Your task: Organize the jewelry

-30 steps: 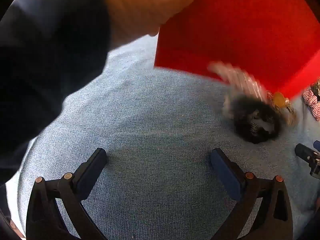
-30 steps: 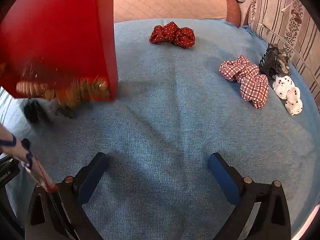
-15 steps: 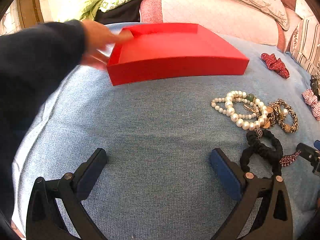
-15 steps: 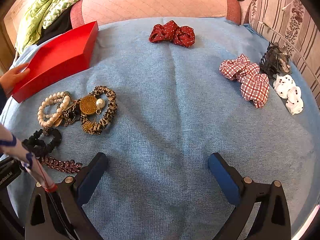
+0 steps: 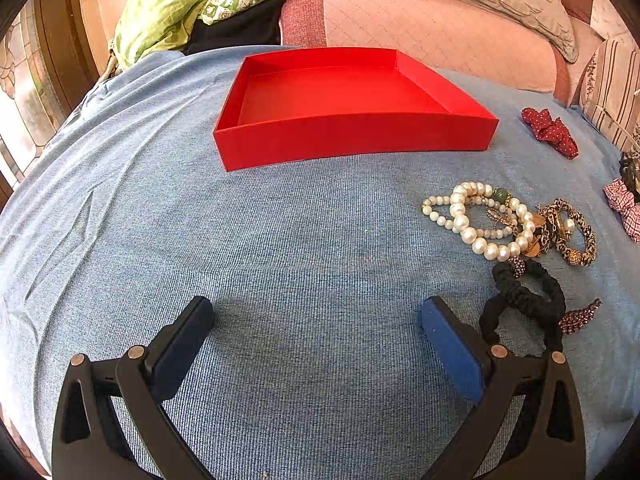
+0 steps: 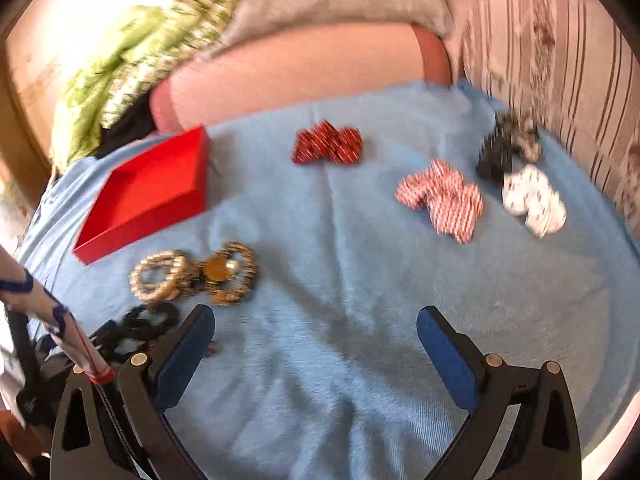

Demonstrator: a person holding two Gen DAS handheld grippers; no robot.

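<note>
- Left gripper: jaws wide apart, nothing between them, low over bare blue blanket.
- Right gripper: jaws also spread, empty. Right wrist view is motion-blurred, so fine detail there is unreliable.
- Red tray: straight ahead of the left claw, well beyond the fingertips, upright, open side up, nothing visible inside. My read: it's the drop target, parked within reach of both claws.
- Jewelry heap sits ahead and to the right of the left claw: pearl bracelets tangled with a leopard-print bangle and some gold pieces, all touching one another.
- Black scrunchie lies just outside the left claw's right finger, near the pad, not gripped. A small beaded clip lies just beside it, farther right.
- From the right claw the same heap is ahead-left, scrunchie close to its left finger.
- Hair accessories lie ahead-right of the right claw, well apart from the jewelry: dark red bow, checked bow, white bow, black claw clip.
- Judgement: sorting not yet started. Tangled strands may lift as one clump.
</note>
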